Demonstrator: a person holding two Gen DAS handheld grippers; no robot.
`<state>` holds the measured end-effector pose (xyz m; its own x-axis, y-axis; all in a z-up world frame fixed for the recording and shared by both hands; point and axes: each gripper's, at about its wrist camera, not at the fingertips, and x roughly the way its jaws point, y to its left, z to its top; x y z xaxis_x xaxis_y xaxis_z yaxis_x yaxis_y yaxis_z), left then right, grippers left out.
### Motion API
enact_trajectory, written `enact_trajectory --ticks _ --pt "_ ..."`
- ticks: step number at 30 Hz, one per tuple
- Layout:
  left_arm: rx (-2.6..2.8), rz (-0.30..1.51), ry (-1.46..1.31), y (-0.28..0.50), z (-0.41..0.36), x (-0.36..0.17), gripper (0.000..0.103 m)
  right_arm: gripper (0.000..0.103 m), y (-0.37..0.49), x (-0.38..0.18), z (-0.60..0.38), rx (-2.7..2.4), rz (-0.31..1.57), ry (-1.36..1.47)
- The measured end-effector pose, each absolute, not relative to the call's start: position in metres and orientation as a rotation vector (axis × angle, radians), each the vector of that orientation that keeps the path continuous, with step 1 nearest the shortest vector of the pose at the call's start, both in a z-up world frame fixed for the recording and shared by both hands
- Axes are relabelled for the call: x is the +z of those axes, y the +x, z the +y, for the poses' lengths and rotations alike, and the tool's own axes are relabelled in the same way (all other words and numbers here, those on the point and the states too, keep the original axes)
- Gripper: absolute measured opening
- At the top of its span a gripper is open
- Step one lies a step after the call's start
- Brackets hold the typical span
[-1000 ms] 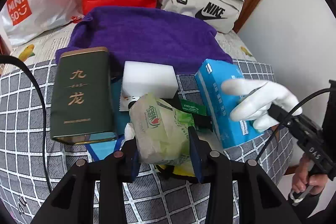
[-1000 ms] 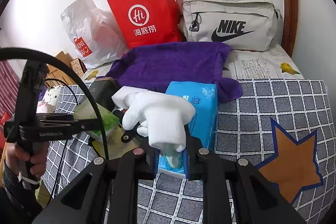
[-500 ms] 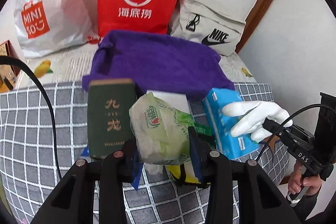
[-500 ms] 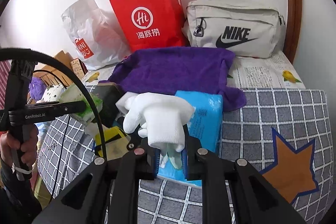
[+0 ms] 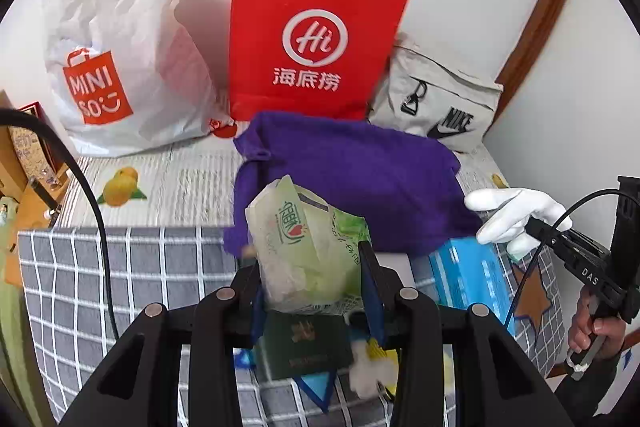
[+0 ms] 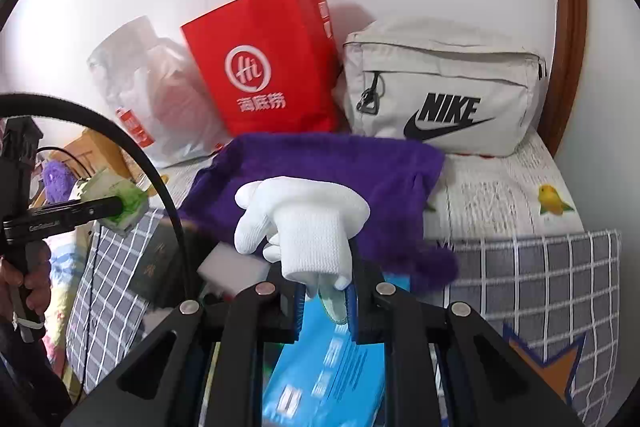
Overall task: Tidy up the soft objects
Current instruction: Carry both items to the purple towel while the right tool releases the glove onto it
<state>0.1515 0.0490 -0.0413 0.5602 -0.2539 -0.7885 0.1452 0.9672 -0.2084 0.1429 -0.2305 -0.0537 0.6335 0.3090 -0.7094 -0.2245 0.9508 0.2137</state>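
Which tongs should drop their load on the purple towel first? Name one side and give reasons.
Left, probably. The left tongs hold the green tissue pack right at the purple towel. The right tongs grip the white glove slightly further back.

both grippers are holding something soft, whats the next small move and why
Probably carry both on toward the purple towel and lower them there: the left gripper grips the green tissue pack, the right gripper the white glove, both lifted off the clutter.
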Motion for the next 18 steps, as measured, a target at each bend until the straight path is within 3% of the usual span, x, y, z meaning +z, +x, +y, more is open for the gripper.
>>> enact_trajectory --ticks 18 --pt "-0.275 1.006 -0.090 0.264 0.055 -0.069 0.037 0.017 0.318 -0.124 -0.238 0.245 1.020 0.110"
